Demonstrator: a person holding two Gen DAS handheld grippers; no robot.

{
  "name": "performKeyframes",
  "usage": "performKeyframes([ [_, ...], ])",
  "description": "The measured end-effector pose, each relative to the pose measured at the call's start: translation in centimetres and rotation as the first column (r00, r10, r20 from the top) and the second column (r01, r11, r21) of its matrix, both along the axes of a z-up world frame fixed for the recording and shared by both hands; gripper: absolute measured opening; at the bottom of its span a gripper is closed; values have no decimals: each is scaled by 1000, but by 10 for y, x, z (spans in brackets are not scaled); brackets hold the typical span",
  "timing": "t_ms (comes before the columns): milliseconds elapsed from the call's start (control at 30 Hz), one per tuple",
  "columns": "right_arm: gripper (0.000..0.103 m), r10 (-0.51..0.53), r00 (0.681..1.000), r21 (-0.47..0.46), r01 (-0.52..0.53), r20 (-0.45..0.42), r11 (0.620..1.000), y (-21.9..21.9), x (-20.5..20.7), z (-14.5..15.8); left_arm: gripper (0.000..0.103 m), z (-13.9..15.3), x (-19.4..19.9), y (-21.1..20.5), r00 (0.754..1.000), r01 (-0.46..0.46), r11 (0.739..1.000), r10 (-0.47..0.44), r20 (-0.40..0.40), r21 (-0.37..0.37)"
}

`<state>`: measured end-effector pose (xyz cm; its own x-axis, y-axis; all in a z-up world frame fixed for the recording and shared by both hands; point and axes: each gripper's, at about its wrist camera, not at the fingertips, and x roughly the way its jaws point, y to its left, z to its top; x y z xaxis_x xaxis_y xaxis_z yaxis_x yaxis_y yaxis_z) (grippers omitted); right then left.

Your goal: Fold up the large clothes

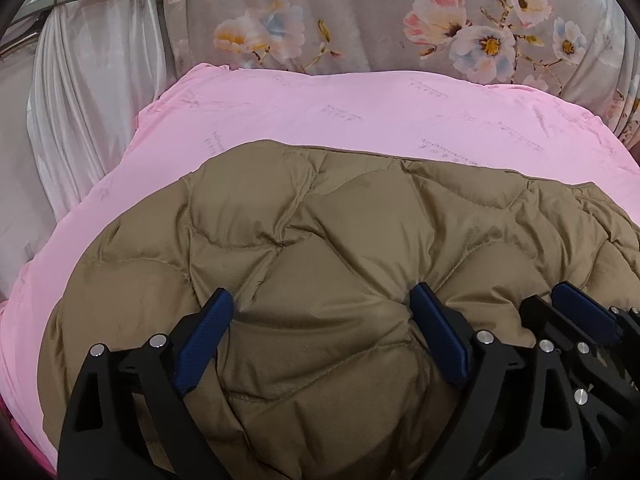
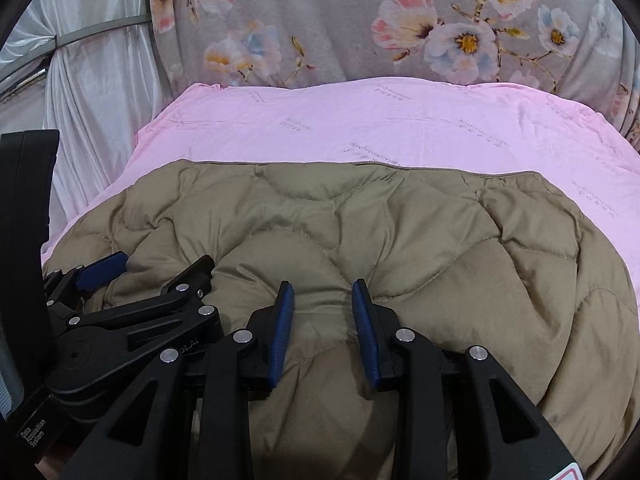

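Surface: pink sheet [image 1: 360, 112] over bed.
Garment: tan quilted jacket [image 1: 320, 240], spread flat.
Left gripper [image 1: 322, 300]: fingers spread wide.
Right gripper [image 2: 322, 290]: fingers parted.
Technique: pinch the hem edge evenly.

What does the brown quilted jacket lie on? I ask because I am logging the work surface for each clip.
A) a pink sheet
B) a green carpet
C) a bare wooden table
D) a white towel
A: the quilted jacket rests on the pink sheet, which shows beyond its far edge and at both sides, in both wrist views.
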<state>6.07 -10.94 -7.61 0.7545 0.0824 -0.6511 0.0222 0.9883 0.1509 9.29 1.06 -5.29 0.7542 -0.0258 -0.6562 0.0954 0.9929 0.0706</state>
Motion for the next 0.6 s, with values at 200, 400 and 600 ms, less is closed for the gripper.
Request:
performKeyframes([
  [200, 32, 12, 1000, 15, -12, -3, 1000, -4, 0, 0, 88, 23, -34, 40, 999, -17, 993, 12, -39, -120],
  [400, 32, 30, 999, 56, -31, 9, 998, -6, -14, 17, 90, 17, -77, 148, 973, -222, 950, 202, -109, -219],
  [600, 7, 101, 994, 74, -97, -44, 993, 10, -14, 16, 90, -28, -80, 210, 922, -357, 853, 256, -290, -381],
])
